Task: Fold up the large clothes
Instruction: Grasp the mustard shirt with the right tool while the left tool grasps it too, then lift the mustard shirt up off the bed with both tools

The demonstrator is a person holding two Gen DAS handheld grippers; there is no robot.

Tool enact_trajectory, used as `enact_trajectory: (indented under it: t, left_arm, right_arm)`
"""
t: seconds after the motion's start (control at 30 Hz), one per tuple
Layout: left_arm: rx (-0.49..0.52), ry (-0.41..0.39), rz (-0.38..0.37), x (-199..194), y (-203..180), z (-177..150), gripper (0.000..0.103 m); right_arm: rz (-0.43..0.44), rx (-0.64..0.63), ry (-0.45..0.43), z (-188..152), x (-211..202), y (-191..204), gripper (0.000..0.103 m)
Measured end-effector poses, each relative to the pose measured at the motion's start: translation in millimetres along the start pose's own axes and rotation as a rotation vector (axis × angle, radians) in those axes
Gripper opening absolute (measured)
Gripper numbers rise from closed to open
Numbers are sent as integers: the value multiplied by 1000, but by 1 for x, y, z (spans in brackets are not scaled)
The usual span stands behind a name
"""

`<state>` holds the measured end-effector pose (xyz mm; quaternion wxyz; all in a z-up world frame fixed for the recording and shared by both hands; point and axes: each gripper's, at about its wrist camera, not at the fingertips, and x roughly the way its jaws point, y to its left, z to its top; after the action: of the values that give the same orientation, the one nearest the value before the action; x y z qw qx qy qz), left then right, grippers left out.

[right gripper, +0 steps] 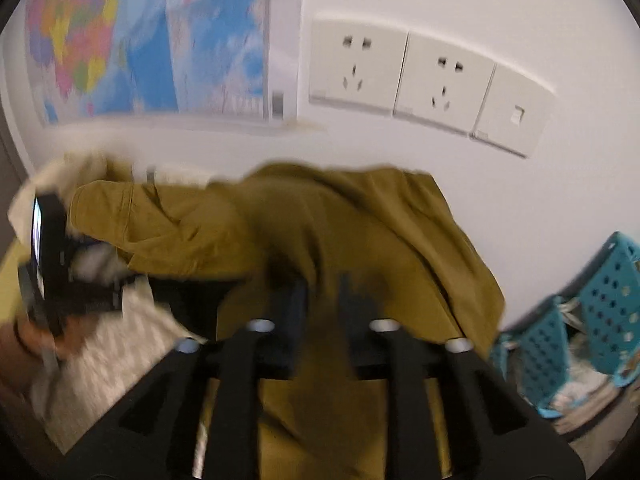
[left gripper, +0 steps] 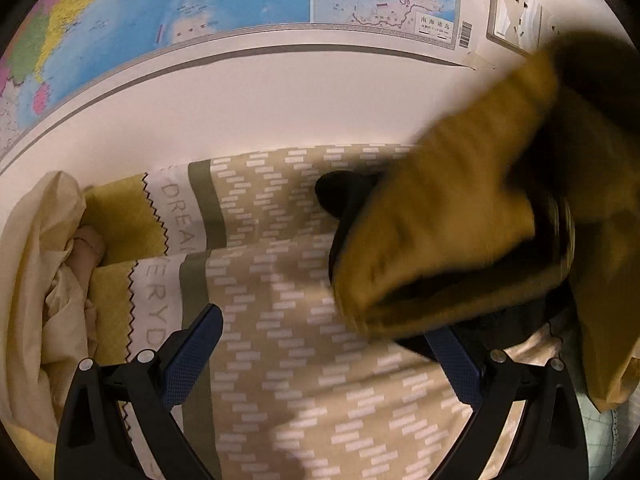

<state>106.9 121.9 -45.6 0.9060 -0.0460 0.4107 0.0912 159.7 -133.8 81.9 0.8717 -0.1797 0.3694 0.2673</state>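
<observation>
Mustard-yellow fabric of the jacket (right gripper: 304, 232) is lying bunched across the middle of the right wrist view and sweeping blurred into the right of the left wrist view, over the patterned bedspread (left gripper: 304, 264) under the wall map (left gripper: 192, 4). Your right gripper (right gripper: 320, 292) is sitting at centre with its jaws narrowed and cloth bunched between them, though blur is hiding whether the pads are pressing it. Your left gripper (left gripper: 324, 344) is hovering spread wide, nothing between its fingers, near the sockets (right gripper: 400, 76) and basket (right gripper: 580, 320).
</observation>
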Motion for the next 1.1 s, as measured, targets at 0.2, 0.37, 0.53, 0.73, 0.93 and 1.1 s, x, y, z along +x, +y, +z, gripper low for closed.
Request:
enact_trajectory:
  t: [0.2,0.37,0.53,0.73,0.93,1.1]
  left_arm:
    - [4,-14,11,12,3,10,96]
    - [10,-21,10,17,4,16,96]
    - [18,-20,-8,15,5,18,96]
    - [6,-123,-153,-9,15,28,96]
    - [210,-245,-254,-39,-34,17,96]
    - [256,-355,-224,-45,-71,29,96]
  right_arm:
    - [-48,-324,-93,15,0,75,97]
    - [-124,-561,12,46,77,124,95]
    - [-97,-514,120,62,105,116,8]
    - [23,-145,-128,77,-6,47,5]
    - [105,111,-283,61,-71,-11,5]
    - [158,172,-357,47,-95,-27,5]
